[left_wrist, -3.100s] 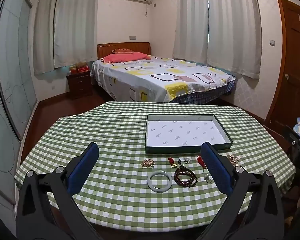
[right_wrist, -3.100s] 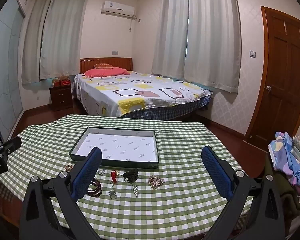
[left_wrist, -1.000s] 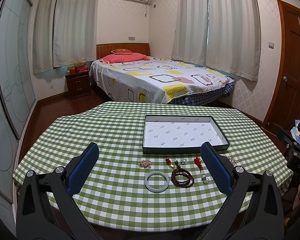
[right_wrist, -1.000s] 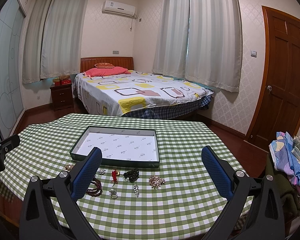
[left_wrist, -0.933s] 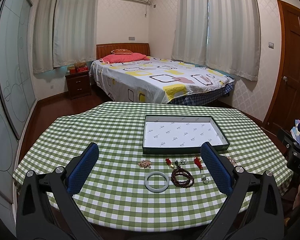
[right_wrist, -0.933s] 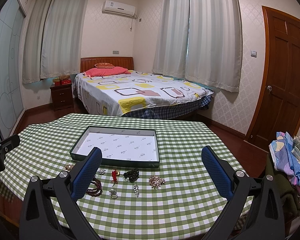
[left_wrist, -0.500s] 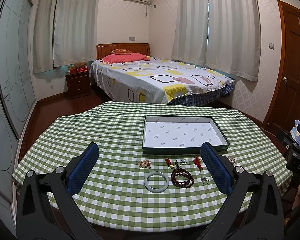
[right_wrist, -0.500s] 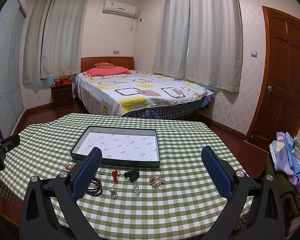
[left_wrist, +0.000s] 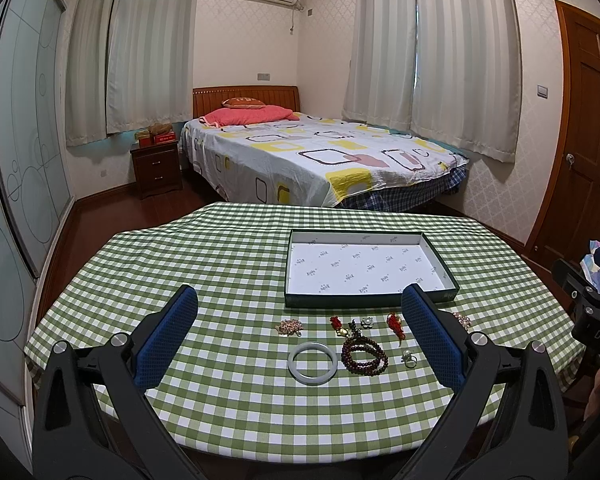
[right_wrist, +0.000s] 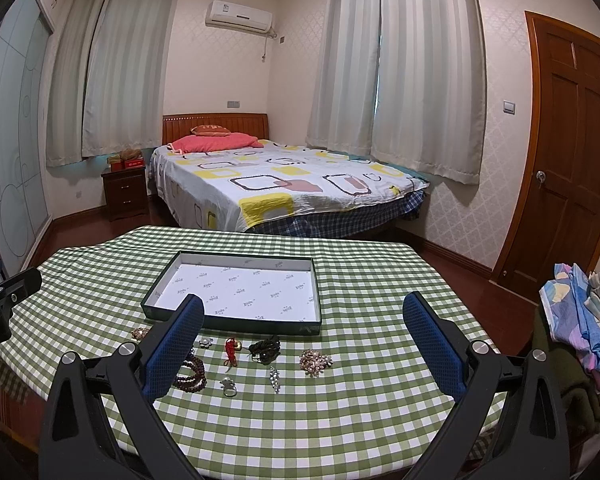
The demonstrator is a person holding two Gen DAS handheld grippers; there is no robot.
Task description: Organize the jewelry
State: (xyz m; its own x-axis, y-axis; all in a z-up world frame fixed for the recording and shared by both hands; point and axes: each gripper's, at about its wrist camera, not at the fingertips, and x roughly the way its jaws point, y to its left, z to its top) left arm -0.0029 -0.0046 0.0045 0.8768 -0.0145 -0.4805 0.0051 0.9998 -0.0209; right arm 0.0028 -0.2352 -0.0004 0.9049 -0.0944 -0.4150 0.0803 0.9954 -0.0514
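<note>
A shallow dark-green tray (left_wrist: pixel 370 302) (right_wrist: pixel 236 325) with a white lining lies bare on the green checked table. In front of it several jewelry pieces lie loose: a pale jade bangle (left_wrist: pixel 313 362), a dark bead bracelet (left_wrist: pixel 365 355) (right_wrist: pixel 192 372), a gold brooch (left_wrist: pixel 289 326) (right_wrist: pixel 315 360), red charms (left_wrist: pixel 395 322) (right_wrist: pixel 231 347), a ring (left_wrist: pixel 409 358) (right_wrist: pixel 228 385), a black cord piece (right_wrist: pixel 265 349). My left gripper (left_wrist: pixel 299 320) hangs open above the near table edge, holding nothing. My right gripper (right_wrist: pixel 303 330) is likewise open and bare, short of the jewelry.
The table (left_wrist: pixel 220 264) ends close below both grippers. A bed (left_wrist: pixel 316 156) stands beyond it, with a nightstand (left_wrist: pixel 156 170) to its left. A wooden door (right_wrist: pixel 572 152) is at the right, and folded clothes (right_wrist: pixel 584 312) lie beside the table.
Over three seconds both views have shifted very slightly; the jewelry and tray lie where they were. Both grippers stay open.
</note>
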